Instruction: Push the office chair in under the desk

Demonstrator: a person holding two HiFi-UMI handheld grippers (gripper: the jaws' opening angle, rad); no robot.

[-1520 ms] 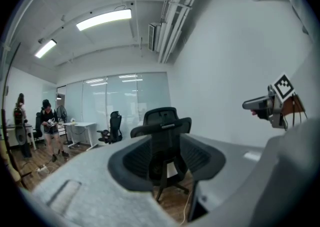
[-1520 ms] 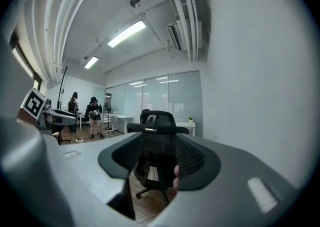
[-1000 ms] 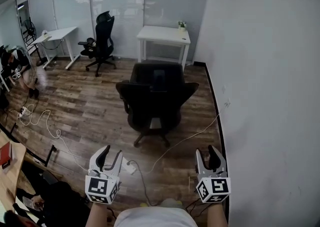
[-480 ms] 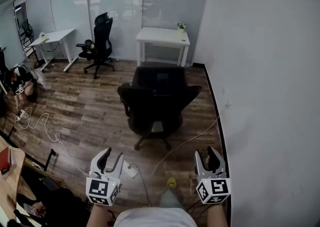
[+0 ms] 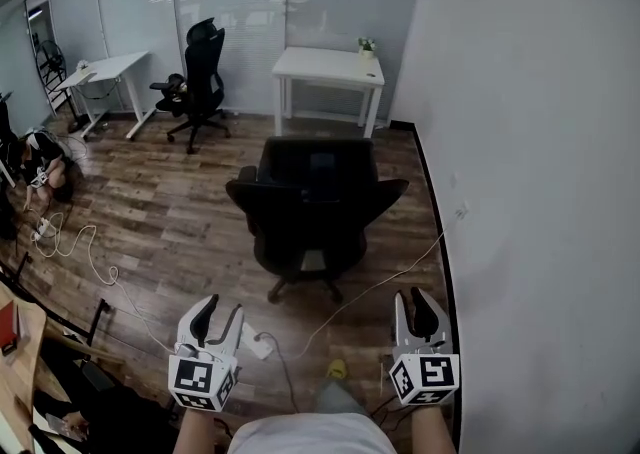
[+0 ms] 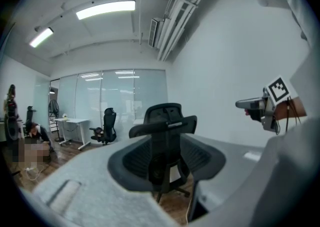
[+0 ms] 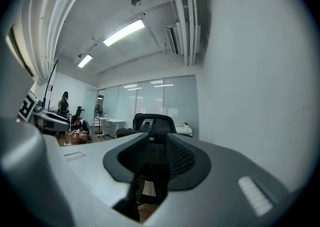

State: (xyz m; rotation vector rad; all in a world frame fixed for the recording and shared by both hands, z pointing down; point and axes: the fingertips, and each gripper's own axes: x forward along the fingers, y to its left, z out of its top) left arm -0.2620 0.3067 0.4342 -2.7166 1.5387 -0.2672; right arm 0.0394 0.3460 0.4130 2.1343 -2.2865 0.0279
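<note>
Nearer now, nothing touched yet.
Left gripper point(image 5: 220, 307) open, empty; office chair point(image 5: 315, 197) mid-floor, well short of the desk point(image 5: 330, 64); right gripper point(image 5: 412, 300) closing on nothing. Press both evenly on the backrest, pushing straight.

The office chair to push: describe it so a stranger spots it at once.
Follow the white wall on the right to the small white desk carrying a potted plant. The black office chair stands mid-floor before that desk, backrest turned away from it. The other black chair sits farther left, by a second white desk.
</note>
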